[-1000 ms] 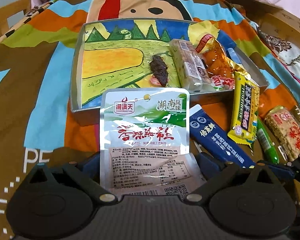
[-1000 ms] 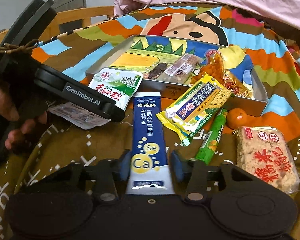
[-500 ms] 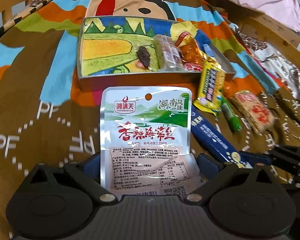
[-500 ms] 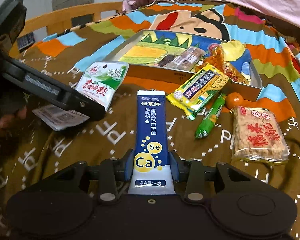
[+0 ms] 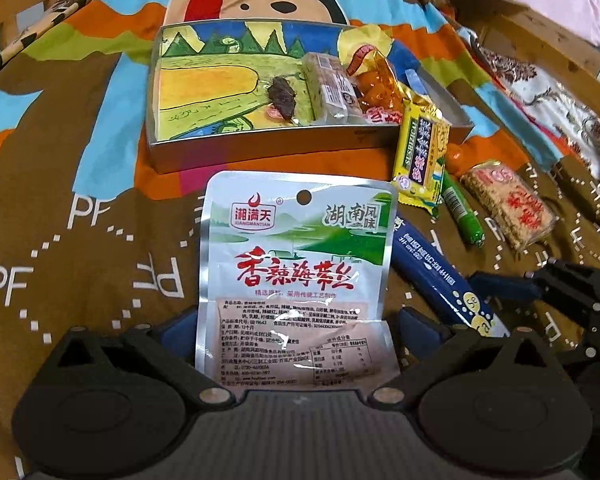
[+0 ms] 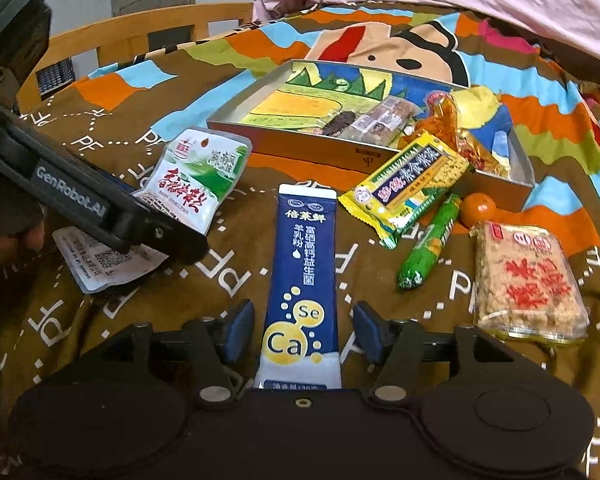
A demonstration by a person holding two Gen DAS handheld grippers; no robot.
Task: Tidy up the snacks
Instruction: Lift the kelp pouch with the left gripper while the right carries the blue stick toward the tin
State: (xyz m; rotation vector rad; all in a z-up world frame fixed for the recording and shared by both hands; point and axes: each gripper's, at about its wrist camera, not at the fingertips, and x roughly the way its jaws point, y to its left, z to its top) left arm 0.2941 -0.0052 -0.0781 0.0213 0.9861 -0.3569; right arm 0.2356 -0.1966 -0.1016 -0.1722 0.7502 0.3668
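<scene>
On bright blanket, left gripper (image 5: 298, 332) grips white seaweed pouch (image 5: 296, 264) — lifted, just short of tin box (image 5: 260, 148). Right gripper (image 6: 300, 330) jaws just opened, pads off blue stick pack (image 6: 305, 280) lying between them. Next — carry pouch over box, drop inside.

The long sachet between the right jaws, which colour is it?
Dark blue sachet, yellow circles; right wrist view shows it best.
</scene>
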